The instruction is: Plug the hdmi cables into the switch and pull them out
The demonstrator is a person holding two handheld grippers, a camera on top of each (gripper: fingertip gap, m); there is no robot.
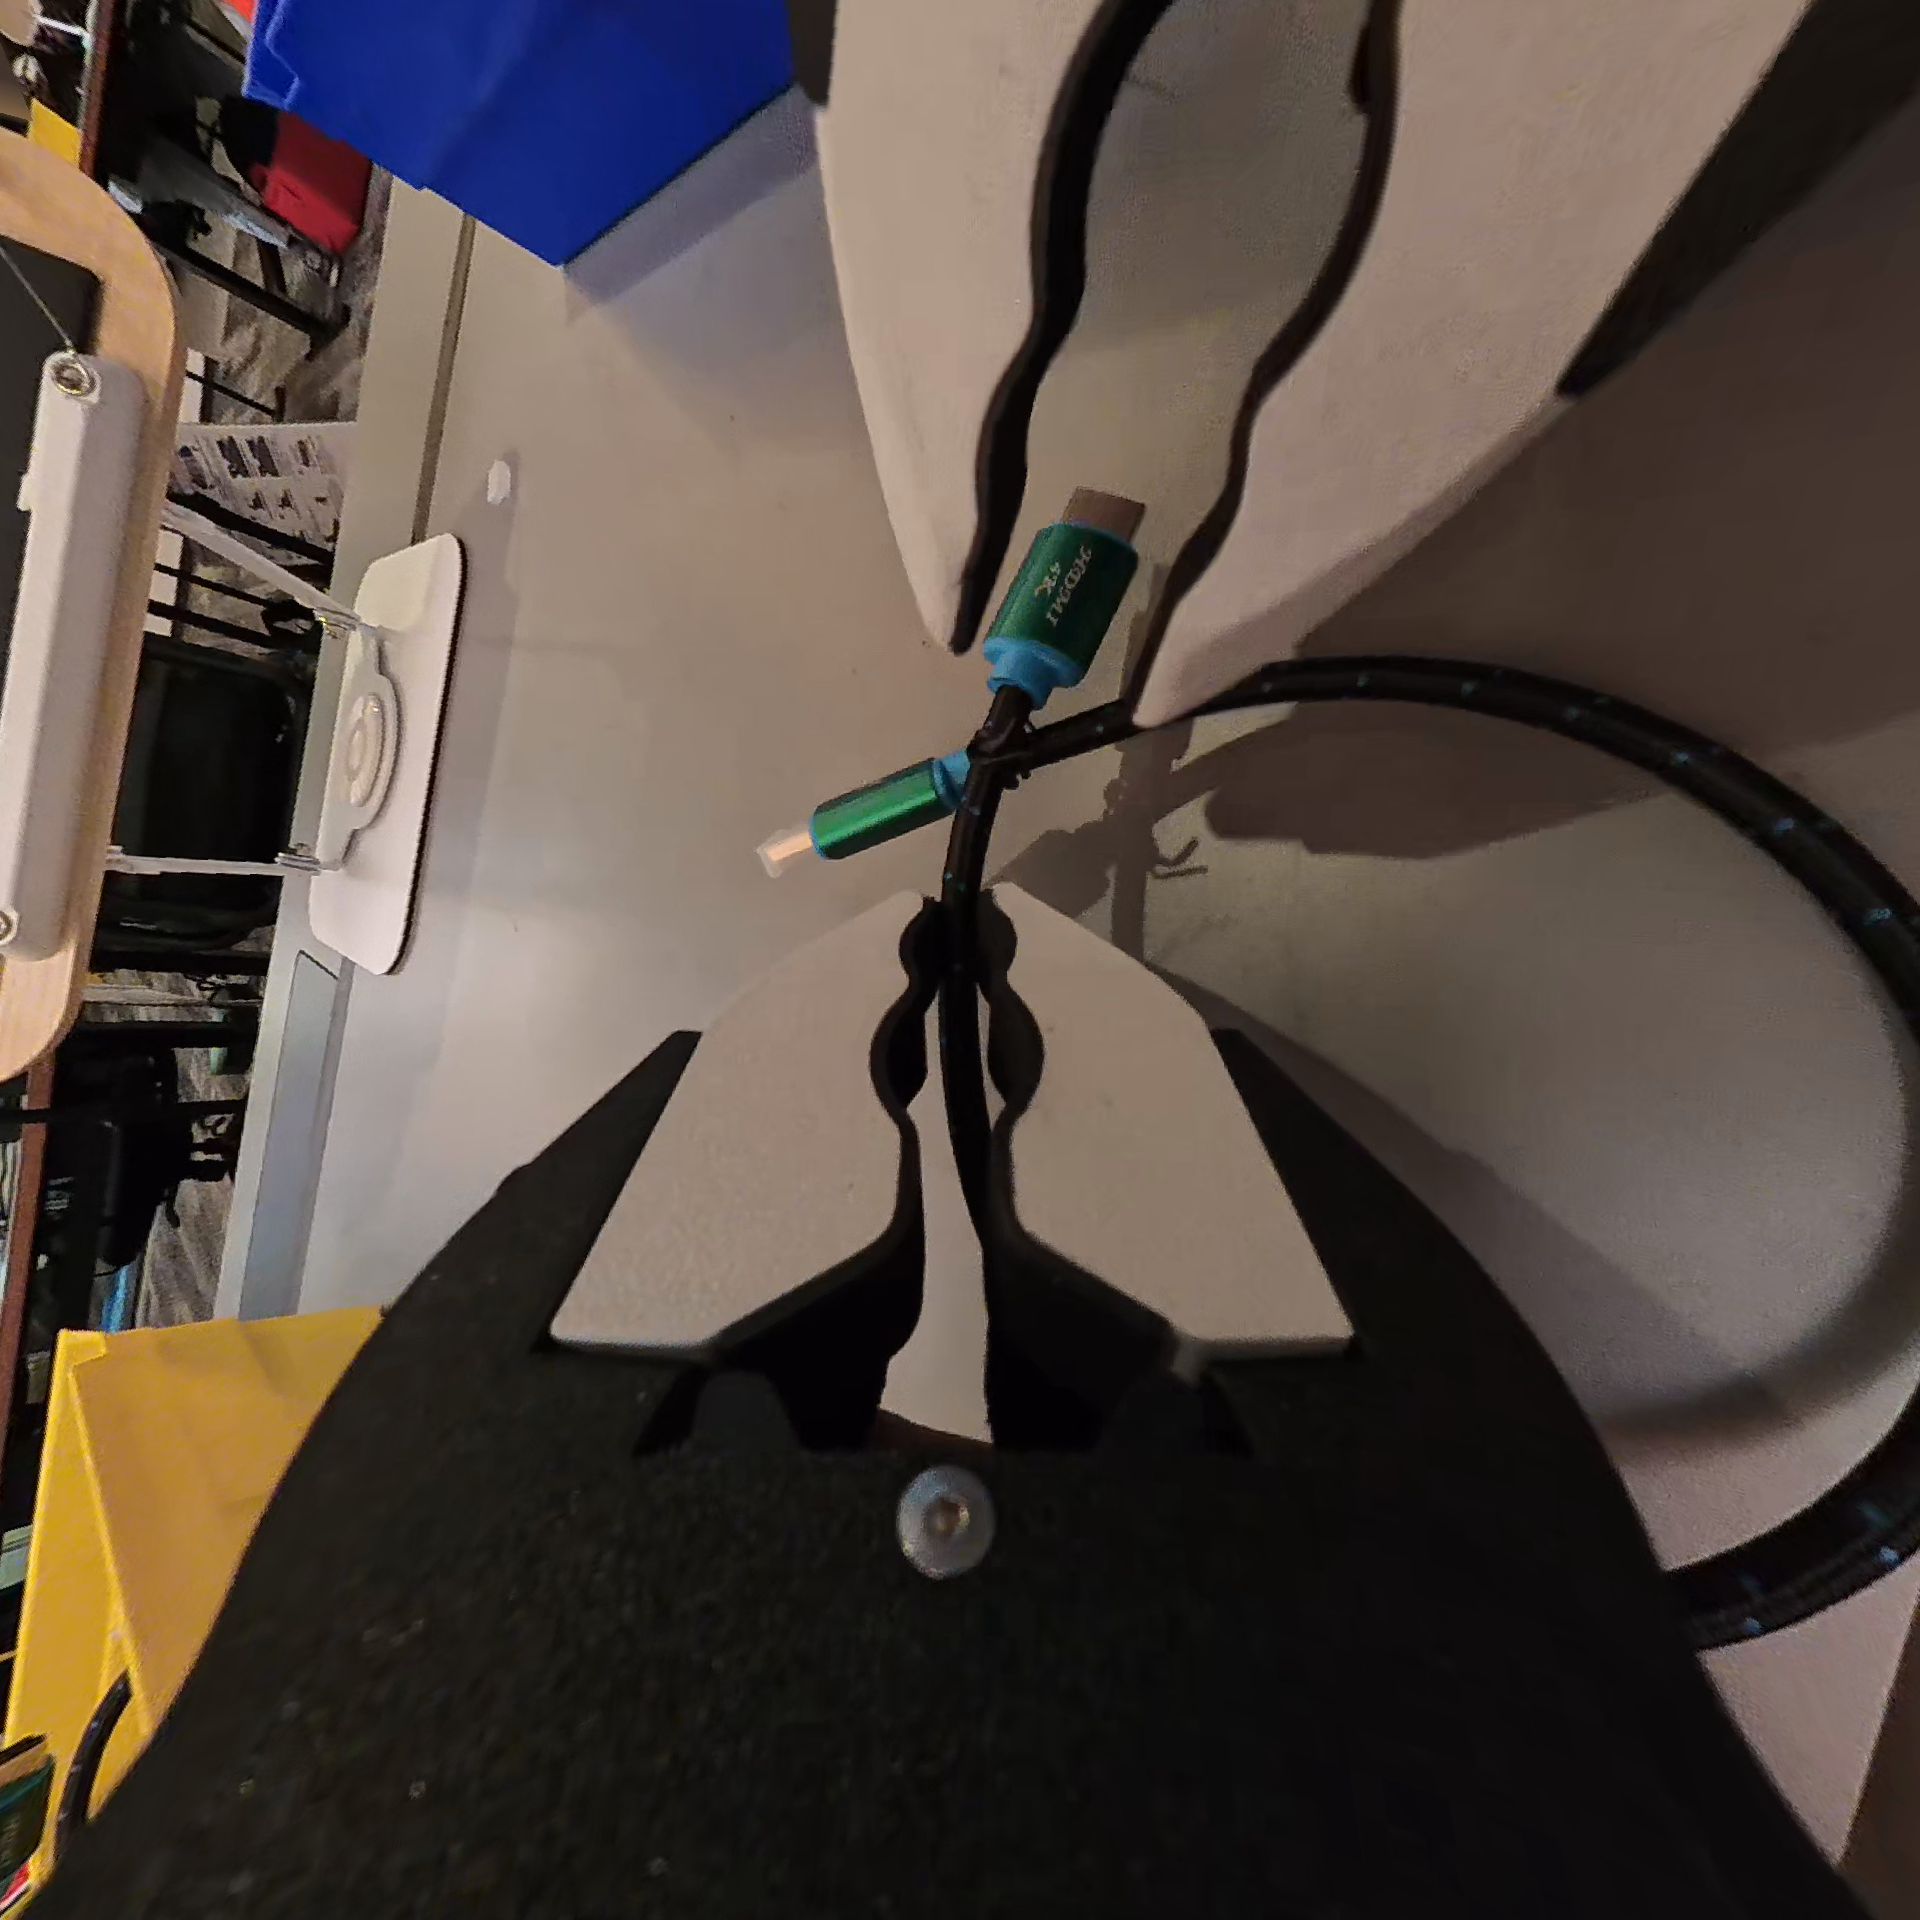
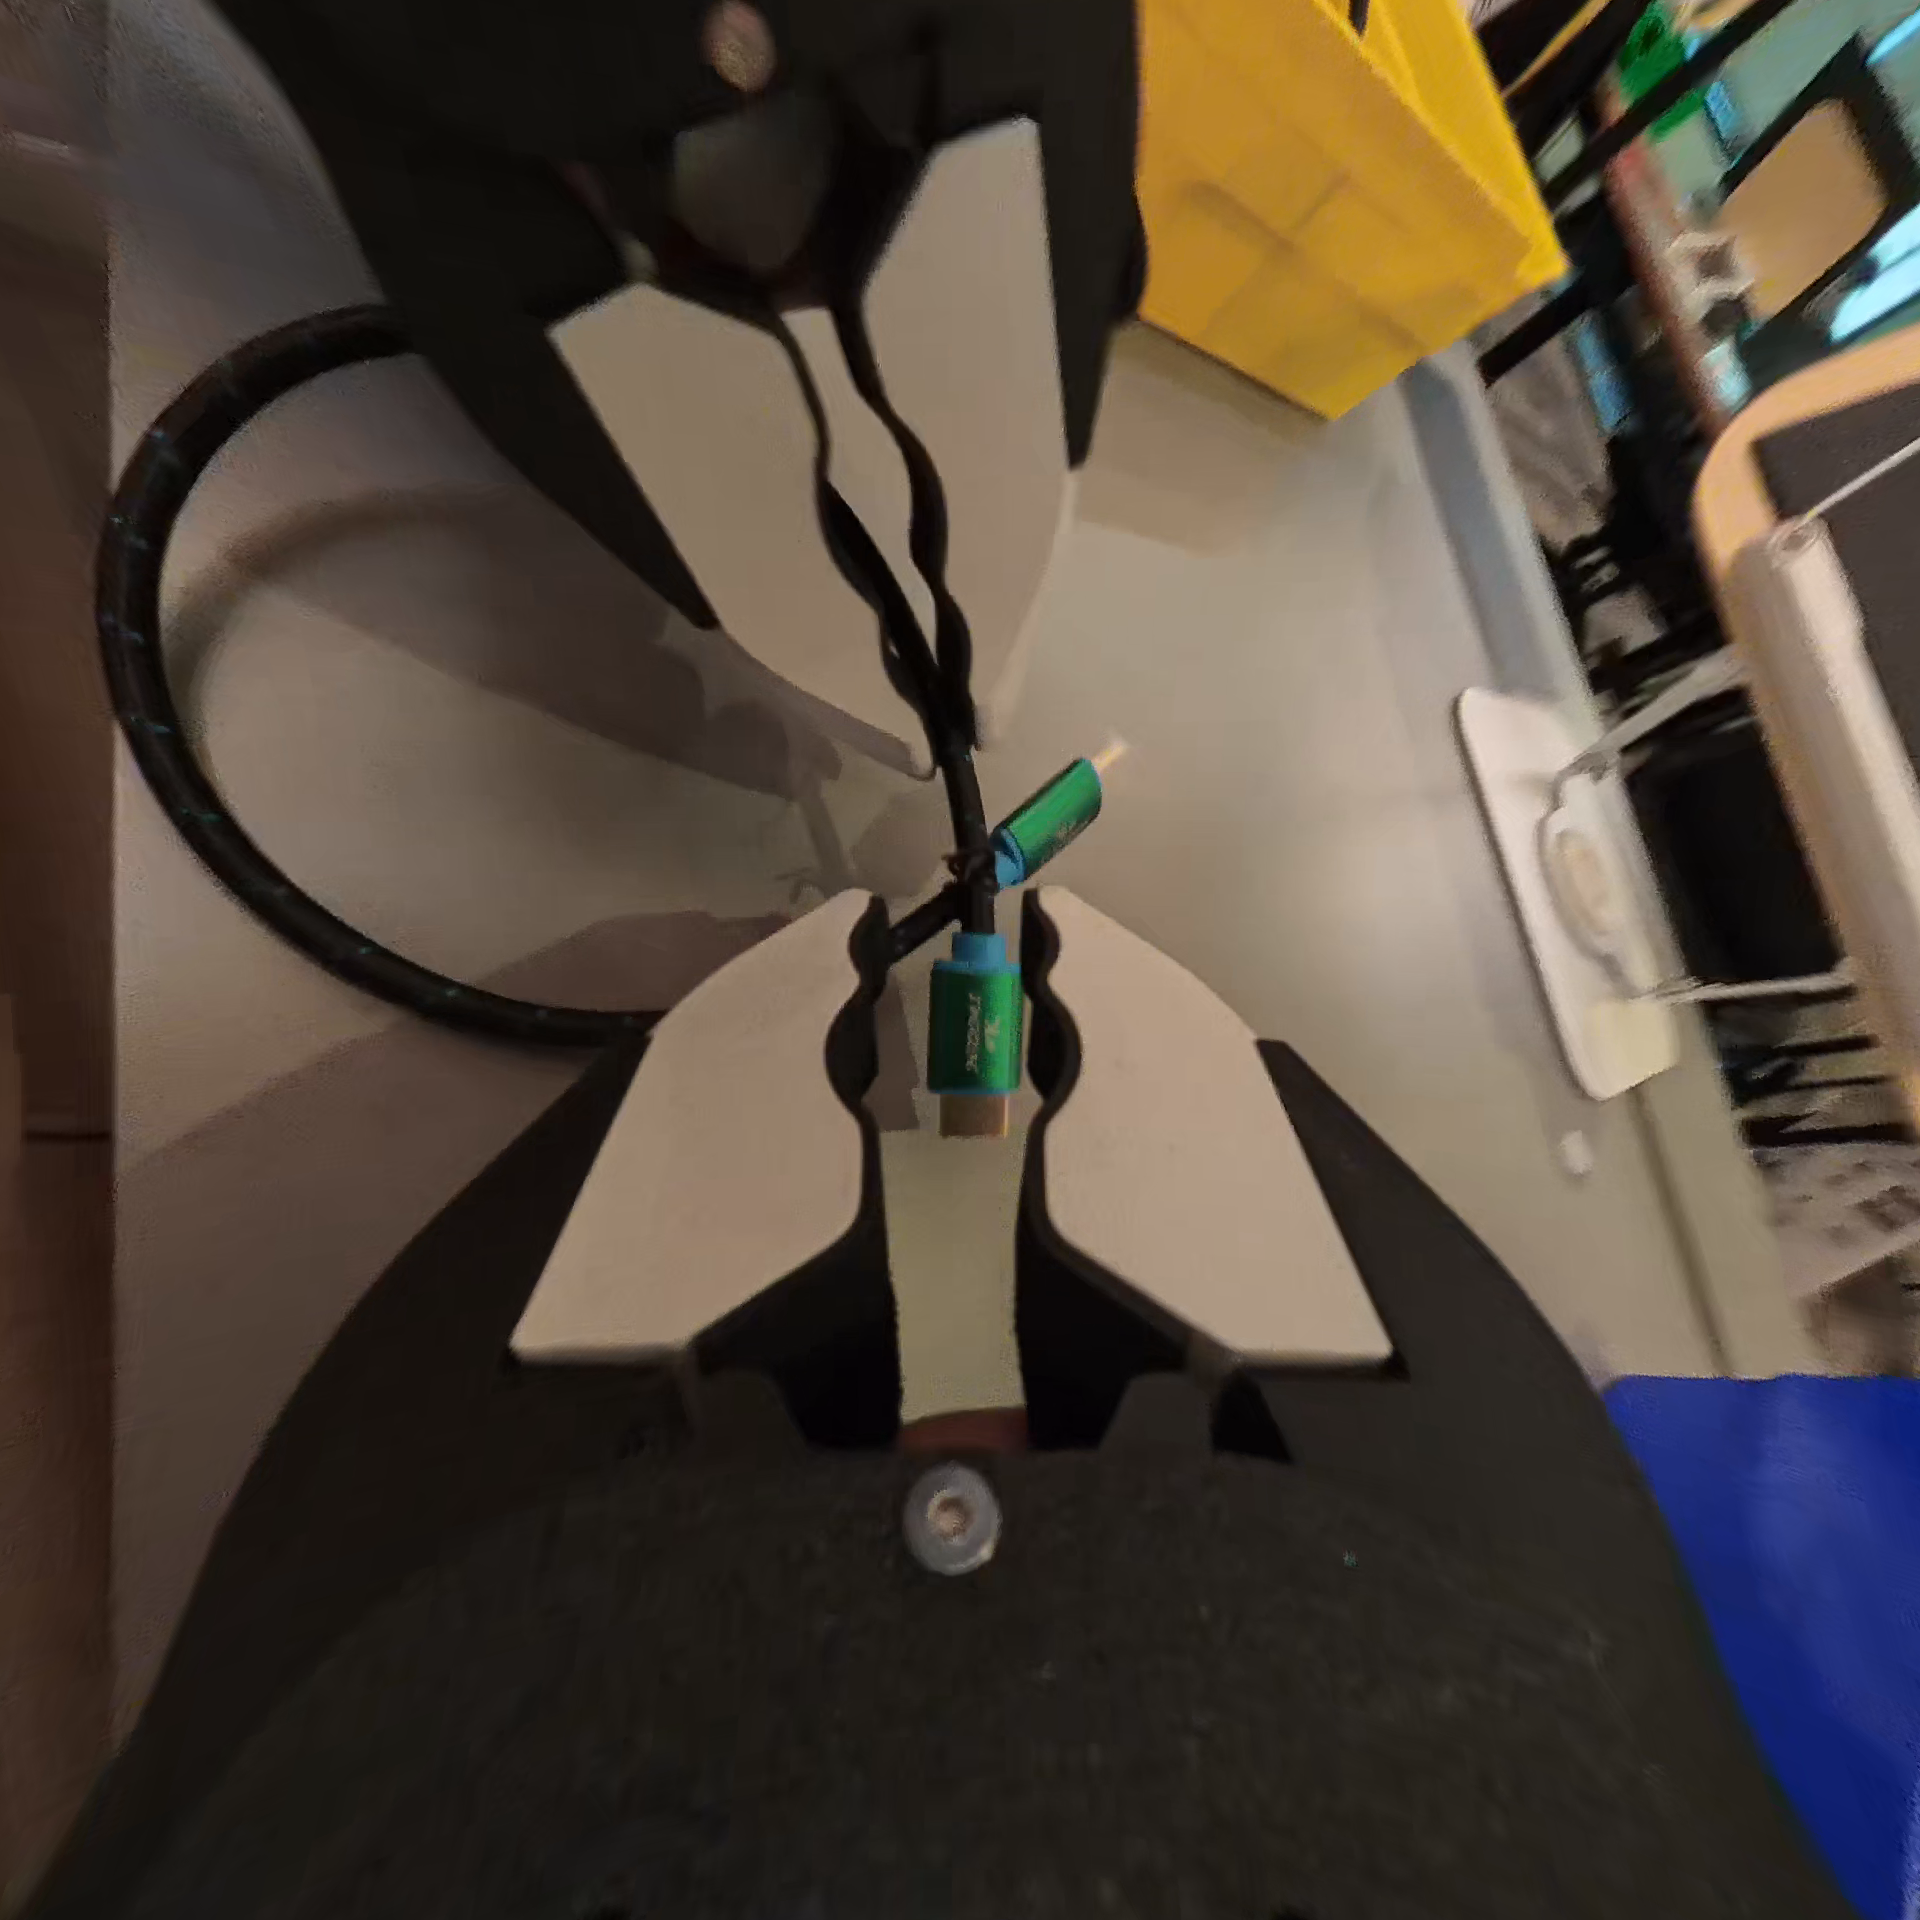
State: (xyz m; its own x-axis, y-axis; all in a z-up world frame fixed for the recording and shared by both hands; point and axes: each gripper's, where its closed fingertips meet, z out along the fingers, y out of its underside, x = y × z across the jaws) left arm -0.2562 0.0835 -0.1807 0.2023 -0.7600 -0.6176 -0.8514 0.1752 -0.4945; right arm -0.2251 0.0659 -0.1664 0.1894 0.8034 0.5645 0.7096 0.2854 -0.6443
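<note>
Green metal HDMI plug with a blue collar (image 2: pixel 979 1029) sits between our right gripper's (image 2: pixel 951 914) parted white fingers (image 2: pixel 1164 1122), untouched, long axis along them, gold tip toward us. Beyond, our left gripper (image 2: pixel 940 717) pinches the black braided cable (image 1: pixel 961 1039) above the pale table (image 2: pixel 1247 675).

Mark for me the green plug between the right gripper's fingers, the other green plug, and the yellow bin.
Plug between the fingers (image 2: pixel 975 1029): right wrist view, on its green shell.
Free plug (image 1: pixel 878 821): left wrist view, on its green shell.
Yellow bin (image 2: pixel 1320 197): right wrist view, on its side wall.
</note>
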